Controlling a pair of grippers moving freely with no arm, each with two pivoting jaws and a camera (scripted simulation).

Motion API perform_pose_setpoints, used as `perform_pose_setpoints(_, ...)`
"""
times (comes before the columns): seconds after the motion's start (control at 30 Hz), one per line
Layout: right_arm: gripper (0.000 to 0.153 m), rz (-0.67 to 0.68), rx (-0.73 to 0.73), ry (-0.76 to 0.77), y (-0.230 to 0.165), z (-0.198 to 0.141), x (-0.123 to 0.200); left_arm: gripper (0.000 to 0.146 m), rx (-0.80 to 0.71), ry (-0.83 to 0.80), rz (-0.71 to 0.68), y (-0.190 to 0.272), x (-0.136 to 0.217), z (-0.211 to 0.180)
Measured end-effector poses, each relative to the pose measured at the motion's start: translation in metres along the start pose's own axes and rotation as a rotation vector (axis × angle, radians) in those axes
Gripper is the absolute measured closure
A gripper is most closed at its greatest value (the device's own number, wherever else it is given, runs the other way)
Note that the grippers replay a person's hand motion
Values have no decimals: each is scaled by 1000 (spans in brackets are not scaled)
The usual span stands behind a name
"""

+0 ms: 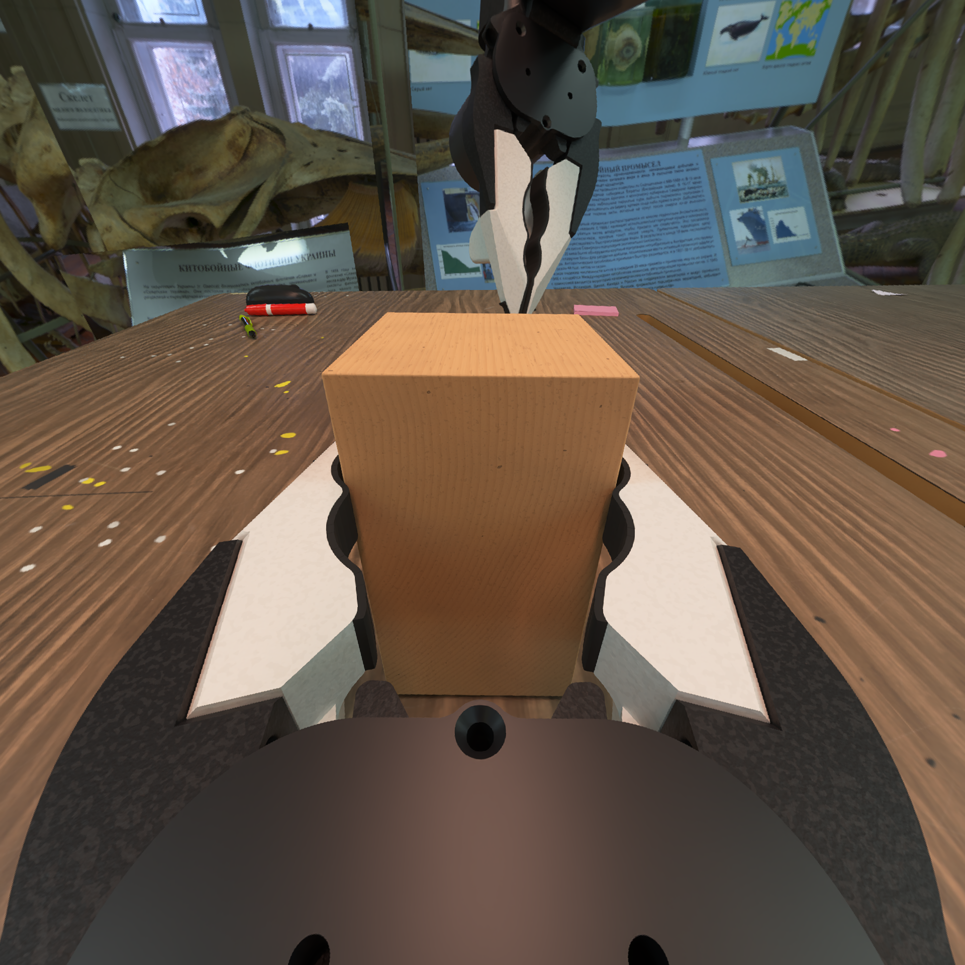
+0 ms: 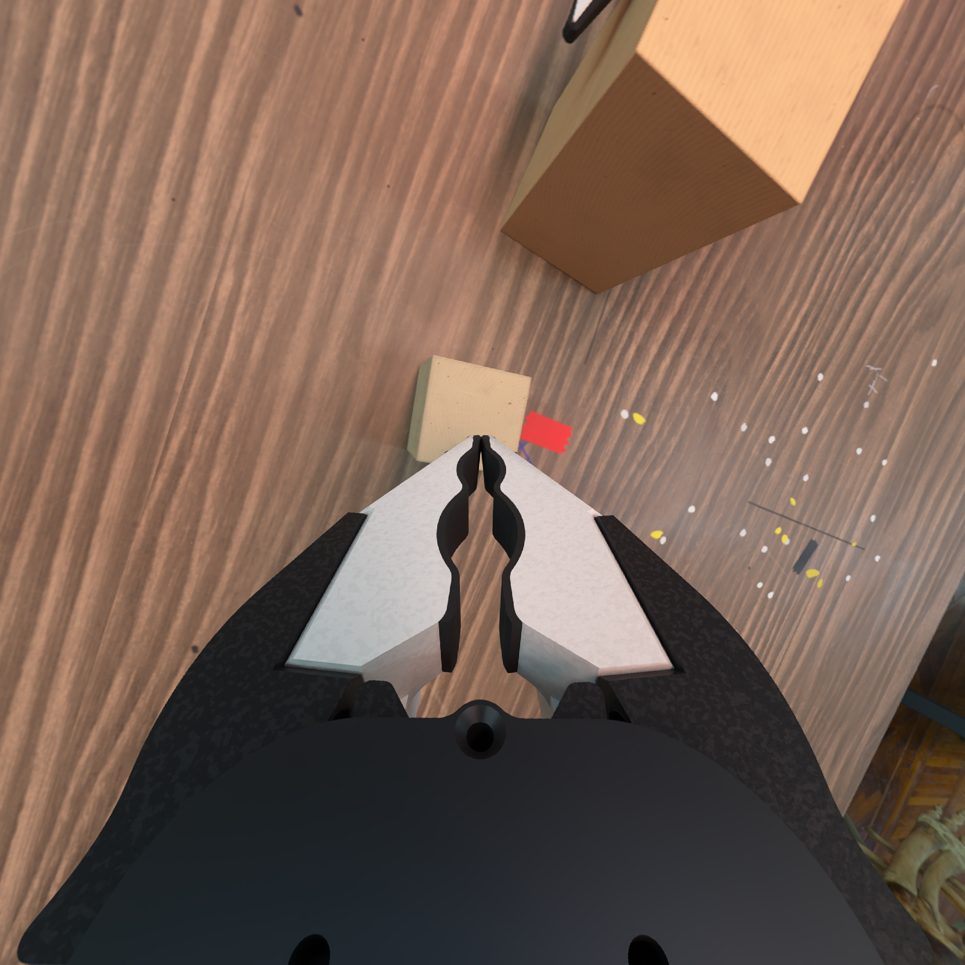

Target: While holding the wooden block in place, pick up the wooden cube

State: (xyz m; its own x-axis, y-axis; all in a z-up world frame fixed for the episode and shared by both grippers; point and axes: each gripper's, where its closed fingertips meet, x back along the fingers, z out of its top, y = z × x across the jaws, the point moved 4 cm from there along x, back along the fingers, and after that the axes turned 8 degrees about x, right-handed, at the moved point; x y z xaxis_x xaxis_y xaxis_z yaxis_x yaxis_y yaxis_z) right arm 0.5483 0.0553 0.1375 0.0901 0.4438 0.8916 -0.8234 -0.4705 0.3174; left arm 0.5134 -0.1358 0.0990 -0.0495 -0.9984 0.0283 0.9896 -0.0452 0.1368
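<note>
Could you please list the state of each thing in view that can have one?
wooden block: upright on the table, clamped between the left gripper's jaws.
wooden cube: resting on the table, not gripped.
left gripper: shut on the block.
right gripper: jaws shut, empty, above the cube.

**A natural history museum hall, with a worktable in it**

Large pale whale bones (image 1: 198, 177) stand behind the tabletop (image 1: 156, 418), one of them a big skull-like piece near tall white-framed windows (image 1: 313, 78). Blue display panels (image 1: 652, 219) carry photographs of ships, small graphs and blocks of print, and a board higher up (image 1: 757, 36) shows a whale picture beside a coloured map. A tilted glass-fronted information sign (image 1: 240, 266) sits just past the tabletop's far edge. Specimen jars (image 1: 637, 47) stand on a shelf. In the right wrist view, parquet flooring and more bones (image 2: 924, 861) show beyond the tabletop's edge.
</note>
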Motion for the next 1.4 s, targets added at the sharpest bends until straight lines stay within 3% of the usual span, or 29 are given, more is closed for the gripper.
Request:
perform_pose_setpoints(0.8, 153, -139, -71, -5, 30, -17, 8, 49, 4, 0, -2, 0, 0, 0)
perform_pose_setpoints(1.4, 148, -135, -184, -4, -9, -31, 21, 50, 5, 0, 2, 0, 0, 0)
